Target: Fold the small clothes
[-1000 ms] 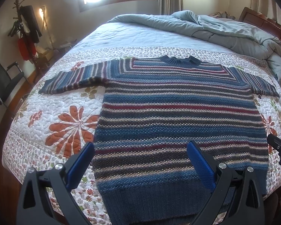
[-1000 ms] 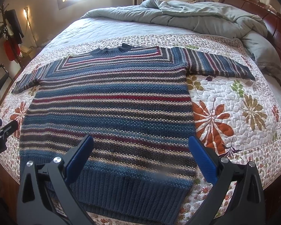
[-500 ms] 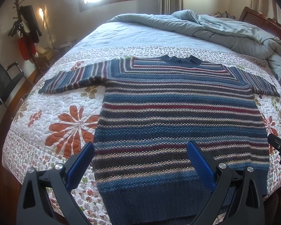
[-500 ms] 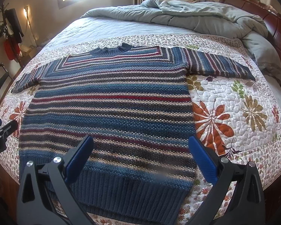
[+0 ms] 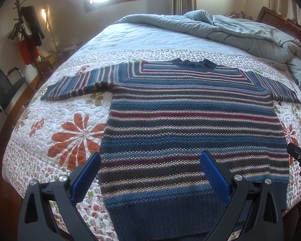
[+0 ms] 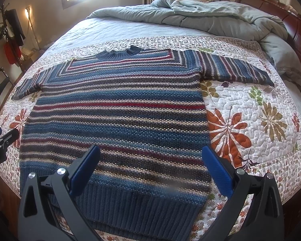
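A striped knit sweater (image 5: 190,124) in blue, red, grey and cream lies flat on the bed, sleeves spread, collar far, ribbed hem near me; it also shows in the right wrist view (image 6: 118,112). My left gripper (image 5: 150,172) is open and empty, hovering above the sweater's lower left part. My right gripper (image 6: 150,170) is open and empty above the lower right part. The right gripper's tip shows at the right edge of the left wrist view (image 5: 300,158). The left gripper's tip shows at the left edge of the right wrist view (image 6: 2,140).
The sweater lies on a white floral quilt (image 5: 56,124) covering the bed. A rumpled grey-blue duvet (image 5: 240,32) is piled at the far end by the wooden headboard (image 6: 291,20). A coat stand (image 5: 28,32) and a chair (image 5: 2,86) stand left of the bed.
Both grippers have stayed open and nearly still above the sweater's hem; the view shifted only very slightly. The sweater has not moved.
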Motion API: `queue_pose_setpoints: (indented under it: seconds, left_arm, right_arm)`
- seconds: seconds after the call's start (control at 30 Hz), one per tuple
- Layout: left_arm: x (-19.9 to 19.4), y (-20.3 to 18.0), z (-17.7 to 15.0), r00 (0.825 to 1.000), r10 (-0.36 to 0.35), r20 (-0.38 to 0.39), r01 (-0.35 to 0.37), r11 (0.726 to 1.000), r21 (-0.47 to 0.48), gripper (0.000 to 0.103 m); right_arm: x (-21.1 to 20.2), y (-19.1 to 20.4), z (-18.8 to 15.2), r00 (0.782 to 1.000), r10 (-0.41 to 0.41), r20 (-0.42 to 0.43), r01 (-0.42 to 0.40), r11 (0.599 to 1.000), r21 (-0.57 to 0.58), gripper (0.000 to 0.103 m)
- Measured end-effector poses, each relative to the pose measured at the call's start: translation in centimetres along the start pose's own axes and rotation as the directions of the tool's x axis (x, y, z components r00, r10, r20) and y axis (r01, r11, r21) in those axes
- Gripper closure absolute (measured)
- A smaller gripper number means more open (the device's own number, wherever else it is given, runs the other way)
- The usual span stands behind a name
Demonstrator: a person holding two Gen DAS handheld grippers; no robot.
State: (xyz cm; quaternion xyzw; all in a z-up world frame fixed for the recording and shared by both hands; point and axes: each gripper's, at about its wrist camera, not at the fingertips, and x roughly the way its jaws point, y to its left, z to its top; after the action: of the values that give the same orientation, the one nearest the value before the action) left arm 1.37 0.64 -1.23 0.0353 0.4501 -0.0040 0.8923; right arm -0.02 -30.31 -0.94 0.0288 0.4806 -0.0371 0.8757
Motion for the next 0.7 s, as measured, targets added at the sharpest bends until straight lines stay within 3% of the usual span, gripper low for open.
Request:
queue_pose_setpoints:
  seconds: [0.7]
  left_arm:
    - [0.56, -0.2, 0.16, 1.0, 0.004, -0.009, -0.004, 1.0, 0.004, 0.004]
  right_arm:
    - [0.72, -0.09, -0.03, 1.0, -0.001, -0.009, 0.001, 1.0, -0.005, 0.003]
